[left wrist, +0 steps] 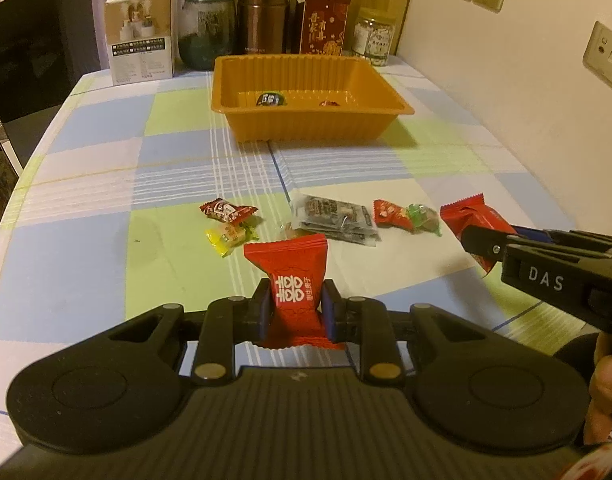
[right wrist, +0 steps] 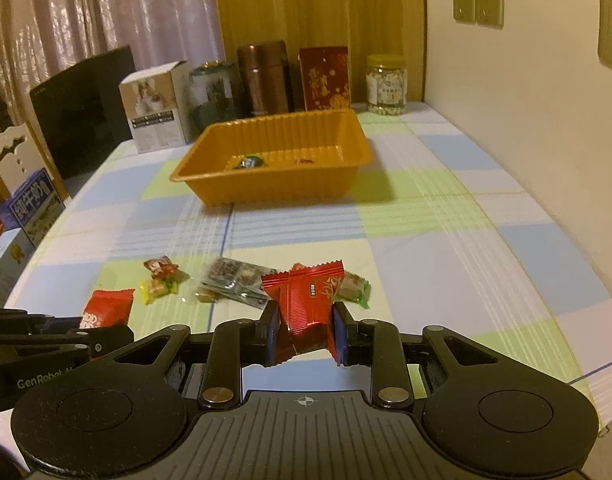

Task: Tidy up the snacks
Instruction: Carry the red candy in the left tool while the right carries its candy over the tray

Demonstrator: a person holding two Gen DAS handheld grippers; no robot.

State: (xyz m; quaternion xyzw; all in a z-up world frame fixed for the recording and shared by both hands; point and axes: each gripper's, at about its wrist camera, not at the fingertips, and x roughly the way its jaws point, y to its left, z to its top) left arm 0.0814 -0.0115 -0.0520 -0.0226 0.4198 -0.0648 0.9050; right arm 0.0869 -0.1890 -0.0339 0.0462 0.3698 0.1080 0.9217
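Above the near edge of the desk (left wrist: 106,184), with its blue, green and white checked cloth, both grippers hold wrapped sweets clear of the surface. The left gripper (left wrist: 296,306) has its fingers clamped on the waist of a red candy with white characters (left wrist: 292,280), whose upper end fans out above the pads. The right gripper (right wrist: 306,330) has its fingers pressed together on a red foil candy (right wrist: 304,300), crumpled at the pinch; in the left wrist view this gripper reaches in from the right edge with the red wrapper in its tip. Farther back on the desk stands an orange tray (left wrist: 306,120), well apart from both grippers, with a dark sweet and a small red one lying on its floor. Between the tray and the grippers loose snacks lie scattered: a dark red candy (left wrist: 226,210), a yellow candy (left wrist: 228,238), a clear packet of dark pieces (left wrist: 334,218) and a red-and-green candy (left wrist: 406,218). Along the back edge stand a white box (left wrist: 140,36), a brown flask (left wrist: 262,16) and a jar (left wrist: 374,38).
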